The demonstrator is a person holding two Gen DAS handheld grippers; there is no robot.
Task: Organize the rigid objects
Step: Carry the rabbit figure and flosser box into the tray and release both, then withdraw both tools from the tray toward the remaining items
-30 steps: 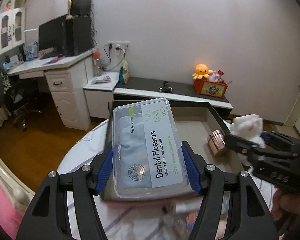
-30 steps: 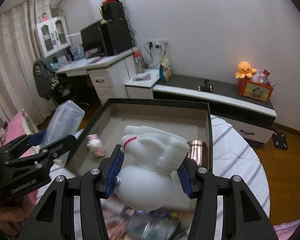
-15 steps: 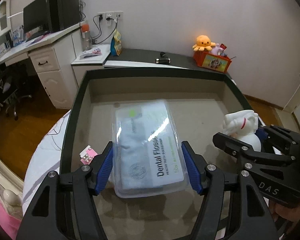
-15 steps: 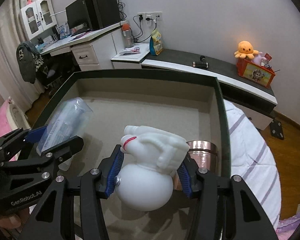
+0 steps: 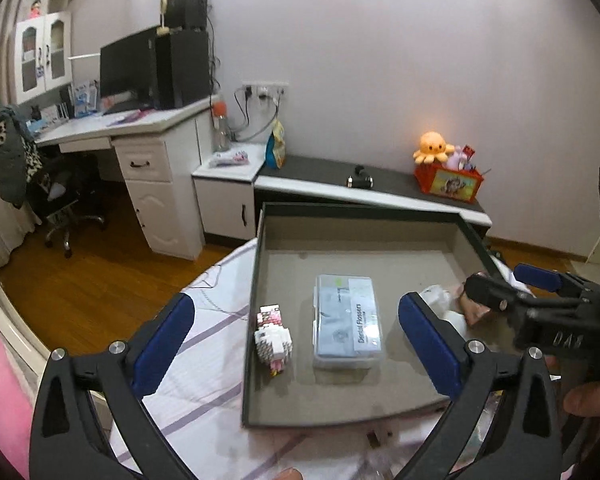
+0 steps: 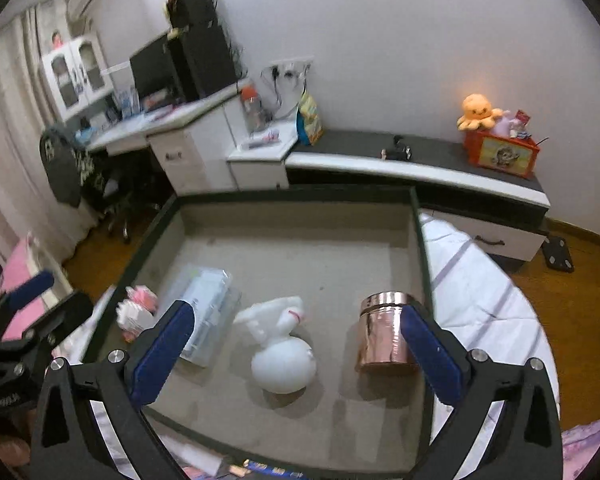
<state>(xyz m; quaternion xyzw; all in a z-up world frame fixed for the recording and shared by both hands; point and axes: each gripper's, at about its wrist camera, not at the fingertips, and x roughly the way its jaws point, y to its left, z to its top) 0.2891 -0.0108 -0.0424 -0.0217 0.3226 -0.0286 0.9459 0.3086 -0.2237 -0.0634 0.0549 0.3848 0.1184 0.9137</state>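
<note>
A dark-rimmed shallow box [image 5: 256, 272] [image 6: 420, 248] lies on the striped table. In it lie a clear dental flosser case [image 5: 347, 322] [image 6: 206, 312], a pink-and-white block figure [image 5: 274, 338] [image 6: 138, 310], a white figurine [image 6: 282, 350] and a copper tin [image 6: 384, 332]. My left gripper [image 5: 296, 346] is open and empty, above and in front of the case. My right gripper [image 6: 296, 352] is open and empty, above the figurine; it also shows in the left wrist view [image 5: 516, 292], partly hiding the figurine and the tin.
Blurred packets lie on the table in front of the box [image 6: 256, 468]. Behind stand a white desk with a monitor [image 5: 128, 68], an office chair [image 5: 60, 200] and a low cabinet with an orange toy box [image 5: 448, 180]. Wood floor surrounds the table.
Both grippers have opened and drawn back and up. The flosser case and the white figurine, held before, now rest on the box floor.
</note>
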